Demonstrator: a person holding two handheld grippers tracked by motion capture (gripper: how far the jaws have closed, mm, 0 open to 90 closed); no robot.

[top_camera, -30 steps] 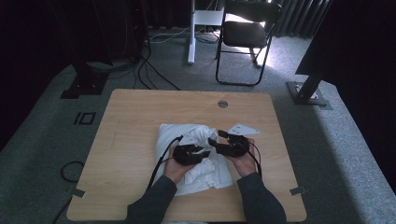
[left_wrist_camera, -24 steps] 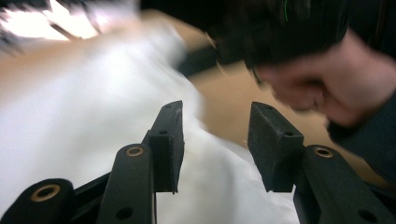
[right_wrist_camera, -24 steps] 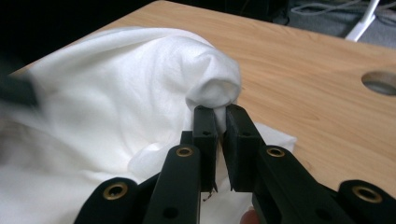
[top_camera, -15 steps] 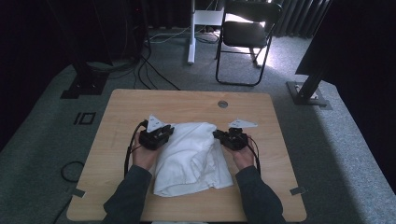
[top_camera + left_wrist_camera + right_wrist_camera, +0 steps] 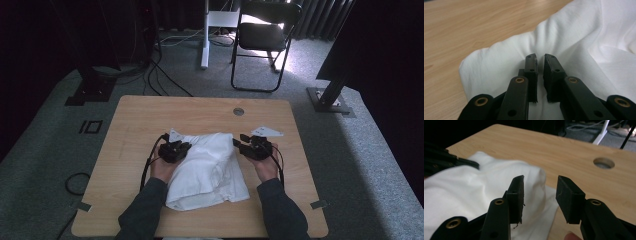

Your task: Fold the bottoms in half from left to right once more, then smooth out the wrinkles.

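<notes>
Left claw (image 5: pixel 539 61) pinching white cloth (image 5: pixel 207 170), wooden table (image 5: pixel 150 112), grey carpet (image 5: pixel 45 150), black chair (image 5: pixel 262 37)

White cloth (image 5: pixel 207 170) on the table

Crumpled and loosely folded, it lies at the table's centre, stretching from 11 o'clock down towards 5 o'clock.
</notes>
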